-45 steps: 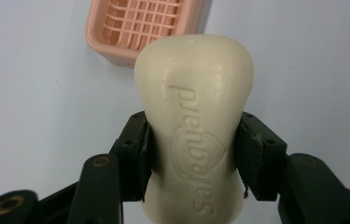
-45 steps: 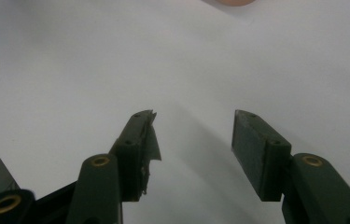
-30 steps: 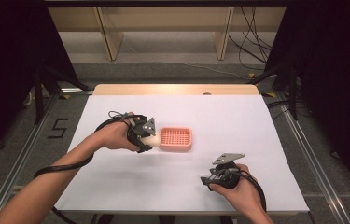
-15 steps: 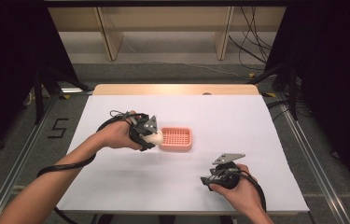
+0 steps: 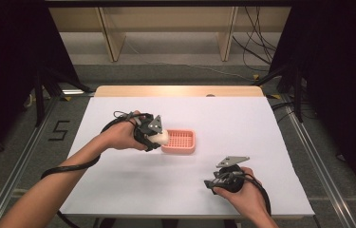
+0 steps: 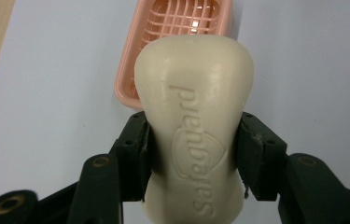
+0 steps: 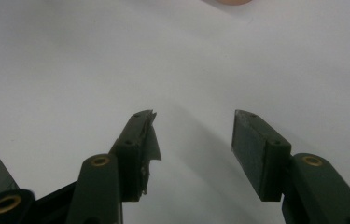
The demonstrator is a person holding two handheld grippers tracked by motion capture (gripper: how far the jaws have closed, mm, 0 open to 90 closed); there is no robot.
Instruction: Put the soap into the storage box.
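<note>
soap bar [image 6: 194,121] unmoved | long axis toward pink dish [image 5: 179,141] | left gripper [image 6: 194,154] clamps it

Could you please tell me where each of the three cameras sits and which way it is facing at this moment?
High view: above the person's side, looking forward and down at the white table; both forearms, left gripper, right gripper.
Left gripper view: rides the left gripper, looking along its jaws clamping the soap bar, toward the pink soap dish.
Right gripper view: rides the right gripper, looking along open jaws at the table.
Shared: soap bar and dish, in the high and left gripper views.
</note>
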